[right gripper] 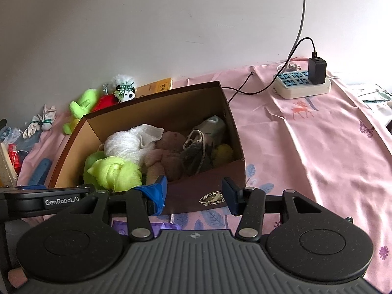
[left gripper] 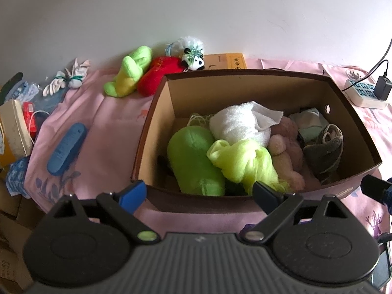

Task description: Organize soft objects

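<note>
A brown cardboard box (left gripper: pixel 156 112) stands on the pink cloth and holds a green plush (left gripper: pixel 193 156), a lime mesh cloth (left gripper: pixel 242 161), a white towel (left gripper: pixel 240 125), a pink plush (left gripper: pixel 286 147) and a grey knit item (left gripper: pixel 323 152). The box also shows in the right wrist view (right gripper: pixel 215 112). Behind it lie a green plush toy (left gripper: pixel 129 71), a red plush (left gripper: pixel 159 73) and a small panda (left gripper: pixel 196 58). White gloves (left gripper: pixel 66 80) lie far left. My left gripper (left gripper: pixel 198 193) is open and empty at the box's near wall. My right gripper (right gripper: pixel 194 196) is open and empty at the box's near right corner.
A blue case (left gripper: pixel 66 147) lies left of the box. Cartons and packets (left gripper: pixel 14 127) crowd the left edge. A yellow book (left gripper: pixel 227 61) stands against the wall. A power strip with a black charger (right gripper: pixel 303 83) and cable sits at the back right. Pink cloth (right gripper: pixel 318 147) spreads to the right.
</note>
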Available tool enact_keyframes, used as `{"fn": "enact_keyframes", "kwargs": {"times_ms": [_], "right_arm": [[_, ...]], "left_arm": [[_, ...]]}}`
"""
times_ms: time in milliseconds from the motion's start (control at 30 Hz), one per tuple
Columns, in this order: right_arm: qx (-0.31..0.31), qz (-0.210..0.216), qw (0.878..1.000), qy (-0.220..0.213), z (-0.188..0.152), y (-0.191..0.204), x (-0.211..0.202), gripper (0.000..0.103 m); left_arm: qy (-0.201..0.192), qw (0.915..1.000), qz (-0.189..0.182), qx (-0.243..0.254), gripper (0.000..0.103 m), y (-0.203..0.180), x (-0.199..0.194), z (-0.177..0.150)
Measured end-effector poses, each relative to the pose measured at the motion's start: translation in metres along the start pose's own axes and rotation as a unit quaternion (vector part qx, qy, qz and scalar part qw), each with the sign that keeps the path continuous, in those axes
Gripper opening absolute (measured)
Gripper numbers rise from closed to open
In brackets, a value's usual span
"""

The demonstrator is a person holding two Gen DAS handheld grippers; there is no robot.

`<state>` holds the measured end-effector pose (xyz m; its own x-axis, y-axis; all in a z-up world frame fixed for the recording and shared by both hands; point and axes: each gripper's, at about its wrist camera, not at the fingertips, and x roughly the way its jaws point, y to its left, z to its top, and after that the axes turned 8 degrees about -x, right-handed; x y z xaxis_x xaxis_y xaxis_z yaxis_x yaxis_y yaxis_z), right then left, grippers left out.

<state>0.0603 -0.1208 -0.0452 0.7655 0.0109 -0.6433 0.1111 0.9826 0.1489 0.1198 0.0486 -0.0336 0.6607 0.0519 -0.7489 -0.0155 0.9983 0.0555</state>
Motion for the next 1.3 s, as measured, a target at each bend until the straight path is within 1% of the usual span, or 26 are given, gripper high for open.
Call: {"fn": "enact_keyframes", "kwargs": {"times_ms": [133, 267, 367, 500, 533, 600, 767, 867, 933, 1000, 1100, 1167, 1233, 1300], "right_arm": [[-0.003, -0.003, 1.000, 0.000, 0.000, 0.001, -0.001, 0.034], [-0.005, 0.007, 1.000, -0.001, 0.000, 0.002, -0.001, 0.034], [-0.013, 0.014, 1.000, -0.004, 0.001, 0.005, -0.003, 0.034], [-0.027, 0.011, 1.000, -0.009, 0.002, 0.009, -0.004, 0.033], [-0.027, 0.012, 1.000, -0.007, 0.002, 0.009, -0.003, 0.031], [-0.025, 0.015, 1.000, -0.006, 0.001, 0.008, -0.003, 0.030], [-0.024, 0.030, 0.999, -0.007, 0.002, 0.006, -0.004, 0.029], [-0.028, 0.040, 0.999, -0.017, 0.004, 0.006, -0.009, 0.029], [-0.037, 0.042, 0.998, -0.028, 0.008, 0.007, -0.012, 0.029], [-0.039, 0.047, 0.998, -0.030, 0.012, 0.007, -0.014, 0.029], [-0.038, 0.051, 0.997, -0.044, 0.023, 0.007, -0.020, 0.030], [-0.045, 0.047, 0.996, -0.059, 0.030, 0.009, -0.025, 0.032], [-0.045, 0.052, 0.995, -0.069, 0.038, 0.009, -0.030, 0.033], [-0.046, 0.056, 0.994, -0.075, 0.043, 0.010, -0.033, 0.033]], "left_arm": [[0.004, 1.0000, 0.000, 0.002, 0.093, -0.001, 0.001, -0.001], [0.007, 1.0000, 0.000, 0.000, 0.093, 0.000, 0.001, -0.001], [0.006, 1.0000, 0.001, -0.002, 0.093, 0.001, 0.001, -0.001], [0.007, 1.0000, 0.001, -0.002, 0.093, 0.000, 0.000, -0.001], [0.006, 1.0000, 0.002, -0.002, 0.093, 0.000, 0.000, -0.001], [0.006, 1.0000, 0.001, -0.001, 0.093, 0.000, 0.000, -0.001], [-0.001, 1.0000, 0.005, 0.001, 0.093, 0.002, -0.005, -0.002], [-0.008, 0.9999, 0.013, 0.003, 0.093, 0.006, -0.008, -0.001], [-0.019, 0.9995, 0.021, 0.015, 0.093, 0.006, -0.011, 0.001], [-0.042, 0.9977, 0.035, 0.041, 0.093, 0.007, -0.017, 0.005], [-0.087, 0.9909, 0.051, 0.089, 0.093, 0.011, -0.030, 0.013], [-0.112, 0.9857, 0.055, 0.113, 0.093, 0.018, -0.040, 0.021], [-0.129, 0.9821, 0.056, 0.125, 0.093, 0.027, -0.048, 0.029], [-0.141, 0.9799, 0.043, 0.134, 0.093, 0.037, -0.057, 0.036]]}}
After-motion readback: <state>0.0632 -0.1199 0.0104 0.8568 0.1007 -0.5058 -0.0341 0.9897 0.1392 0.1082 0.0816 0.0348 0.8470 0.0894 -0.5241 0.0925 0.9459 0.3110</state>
